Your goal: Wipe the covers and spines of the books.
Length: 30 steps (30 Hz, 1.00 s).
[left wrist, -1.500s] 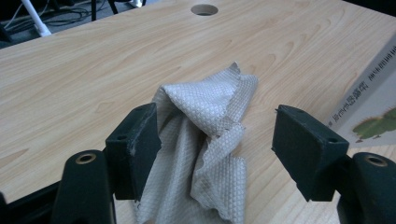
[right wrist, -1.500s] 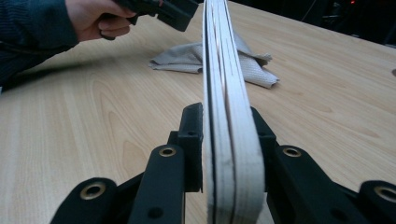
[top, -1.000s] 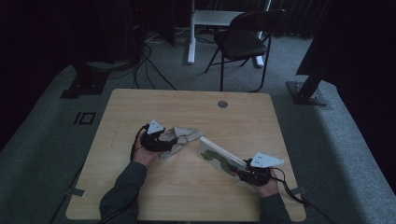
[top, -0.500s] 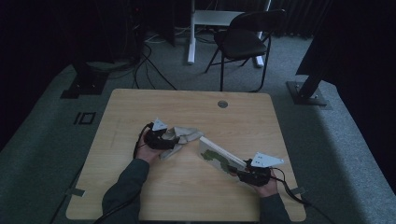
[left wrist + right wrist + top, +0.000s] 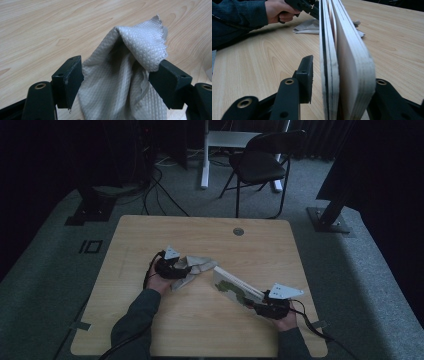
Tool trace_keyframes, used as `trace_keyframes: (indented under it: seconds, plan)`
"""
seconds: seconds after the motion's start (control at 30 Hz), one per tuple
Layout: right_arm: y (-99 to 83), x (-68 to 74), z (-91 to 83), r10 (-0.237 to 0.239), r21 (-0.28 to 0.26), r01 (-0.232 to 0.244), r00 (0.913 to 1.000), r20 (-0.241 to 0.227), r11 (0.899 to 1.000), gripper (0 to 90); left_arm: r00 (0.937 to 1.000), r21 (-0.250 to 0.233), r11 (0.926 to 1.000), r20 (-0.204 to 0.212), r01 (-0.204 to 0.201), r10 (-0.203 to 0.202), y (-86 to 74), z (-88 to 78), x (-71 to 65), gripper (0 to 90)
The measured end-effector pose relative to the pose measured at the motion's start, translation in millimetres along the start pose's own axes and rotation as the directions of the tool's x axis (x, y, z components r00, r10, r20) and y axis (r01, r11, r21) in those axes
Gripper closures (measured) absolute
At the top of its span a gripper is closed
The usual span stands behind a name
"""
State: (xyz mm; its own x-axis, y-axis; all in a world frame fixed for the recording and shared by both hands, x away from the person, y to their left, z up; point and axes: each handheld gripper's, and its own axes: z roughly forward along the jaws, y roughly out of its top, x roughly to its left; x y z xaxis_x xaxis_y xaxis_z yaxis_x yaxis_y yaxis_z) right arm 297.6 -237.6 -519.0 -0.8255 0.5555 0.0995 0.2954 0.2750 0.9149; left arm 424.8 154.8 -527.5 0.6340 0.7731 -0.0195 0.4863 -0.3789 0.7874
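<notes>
A crumpled grey paper towel (image 5: pixel 120 75) lies on the wooden table (image 5: pixel 150 235), left of centre. My left gripper (image 5: pixel 115 82) is around it. The jaws stand wide and have just been closing, and the towel (image 5: pixel 200 266) bunches up between them, brushing both pads loosely. At the right front, a thick board book (image 5: pixel 347 62) stands on its edge between the jaws of my right gripper (image 5: pixel 342 82). Those jaws have just been opening, and a gap shows between the left pad and the book (image 5: pixel 235 287). In the high view the left gripper (image 5: pixel 187 267) and right gripper (image 5: pixel 255 304) face each other.
A round grommet (image 5: pixel 238 231) sits near the table's far edge. A black folding chair (image 5: pixel 260 165) and a white desk leg (image 5: pixel 204 155) stand on the carpet beyond. The other hand (image 5: pixel 277 10) and the towel (image 5: pixel 309 26) lie behind the book in the right gripper view.
</notes>
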Motion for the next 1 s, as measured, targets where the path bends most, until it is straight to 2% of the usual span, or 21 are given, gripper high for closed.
trace_keyframes:
  seconds: [0.07,0.13,0.23,0.33,0.5,0.57,0.7,0.9,1.0]
  plan:
    - [0.0,0.0,-0.3,0.000,0.000,0.000,1.0000,0.000,1.000,59.5,1.0000,-0.003,1.0000,0.001,0.007,-0.007,-2.0,-3.1,0.7,28.8]
    - [-0.1,-0.1,-0.6,0.002,0.000,-0.002,1.0000,0.001,1.000,58.8,0.9998,-0.014,0.9997,0.012,0.019,-0.019,-5.2,-8.1,1.5,33.6]
    - [-0.2,-0.8,-1.1,0.003,-0.003,-0.003,1.0000,0.003,1.000,58.2,0.9998,-0.024,0.9997,0.015,0.009,-0.009,-8.7,-13.5,-0.9,34.5]
    - [-0.3,-0.9,-1.7,0.004,-0.005,-0.004,1.0000,0.005,1.000,58.1,0.9999,-0.036,0.9993,0.005,0.011,-0.010,-10.0,-18.6,0.0,35.1]
    - [-0.2,-1.2,-2.5,0.008,-0.011,-0.008,0.9999,0.007,1.000,57.4,0.9998,-0.032,0.9995,-0.017,0.008,-0.008,-7.6,-22.2,4.4,41.3]
    - [-0.3,-2.0,-3.0,0.011,-0.017,-0.011,0.9999,0.008,1.000,57.0,0.9992,-0.028,0.9996,-0.039,0.006,-0.007,-3.6,-21.0,7.9,42.6]
    - [-0.4,-2.2,-3.6,0.016,-0.021,-0.016,0.9998,0.008,1.000,56.9,0.9988,-0.011,0.9999,-0.049,-0.002,0.002,-0.1,-17.0,10.2,43.1]
    - [-0.4,-3.1,-4.4,0.019,-0.032,-0.019,0.9998,0.005,0.999,56.7,0.9969,0.042,0.9989,-0.074,-0.023,0.026,4.5,-3.5,14.2,42.9]
    - [-0.3,-3.3,-4.8,0.023,-0.035,-0.023,0.9997,0.012,0.999,56.7,0.9956,0.049,0.9987,-0.092,-0.015,0.020,5.9,1.6,14.8,41.8]
